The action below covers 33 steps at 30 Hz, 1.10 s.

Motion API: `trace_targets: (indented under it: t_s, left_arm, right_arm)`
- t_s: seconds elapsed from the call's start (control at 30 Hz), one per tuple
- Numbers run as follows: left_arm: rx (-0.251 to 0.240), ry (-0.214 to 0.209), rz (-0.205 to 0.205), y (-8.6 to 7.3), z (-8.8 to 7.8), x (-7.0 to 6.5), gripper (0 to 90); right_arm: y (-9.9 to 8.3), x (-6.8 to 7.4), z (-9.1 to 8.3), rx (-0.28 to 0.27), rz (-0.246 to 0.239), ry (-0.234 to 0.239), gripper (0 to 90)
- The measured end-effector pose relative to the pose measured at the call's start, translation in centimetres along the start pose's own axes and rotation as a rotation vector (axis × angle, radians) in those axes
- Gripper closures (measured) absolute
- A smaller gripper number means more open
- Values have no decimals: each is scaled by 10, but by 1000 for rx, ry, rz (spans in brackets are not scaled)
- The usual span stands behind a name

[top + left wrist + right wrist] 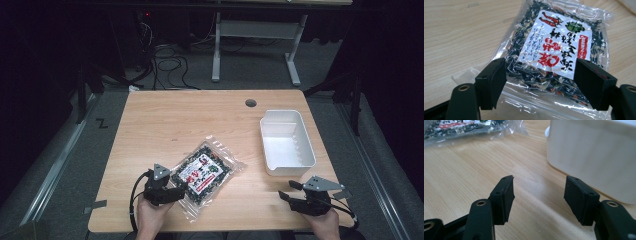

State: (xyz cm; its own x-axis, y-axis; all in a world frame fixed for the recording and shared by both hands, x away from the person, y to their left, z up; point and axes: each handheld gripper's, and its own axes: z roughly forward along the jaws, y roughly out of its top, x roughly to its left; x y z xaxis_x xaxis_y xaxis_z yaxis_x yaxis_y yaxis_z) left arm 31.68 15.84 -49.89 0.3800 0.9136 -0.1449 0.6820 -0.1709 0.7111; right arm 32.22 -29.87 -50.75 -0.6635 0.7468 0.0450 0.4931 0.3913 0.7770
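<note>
Clear crinkled plastic wraps the packet (206,173) of dark dried bits, with a white label printed in red and green; it lies flat and slantwise on the pale wooden desk (165,120), near the front edge and a little left of the middle. At its near-left corner sits the left tool (181,191), held low in a hand (152,212), its black jaws parted with the packet's lower end between them; in the left gripper view the pads stand at either side of the bag, and I cannot tell whether they touch the plastic. Well to the right, near the desk's front right corner, the right tool (286,190) rests in the other hand (326,225) with its jaws spread wide and nothing but bare wood between them. Just beyond it, along the right edge, stands a white rectangular tub (287,142), well apart from the packet.
</note>
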Motion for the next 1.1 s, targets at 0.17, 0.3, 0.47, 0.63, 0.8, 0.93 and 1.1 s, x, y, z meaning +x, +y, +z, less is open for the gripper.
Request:
trace_targets:
  t_s: [0.17,0.3,0.47,0.63,0.8,0.93,1.1]
  left_arm:
    - [13,7,-16,2,1,-2,206]
    - [24,13,-15,4,3,-4,192]
    - [33,10,-18,5,4,-5,178]
    - [42,4,-22,7,6,-6,163]
    - [53,33,-37,9,10,-8,152]
    - [71,31,-60,8,13,-5,151]
    - [88,33,-73,8,16,-2,152]
  right_arm:
    - [-2,-1,0,-5,16,3,415]
    - [-2,-2,1,-10,15,8,414]
    - [-2,-2,2,-1,13,7,416]
    - [-2,-2,1,-1,13,6,417]
    - [-2,-2,1,-1,5,4,424]
    - [-1,-2,1,-4,11,1,429]
    - [-2,-1,2,1,4,0,429]
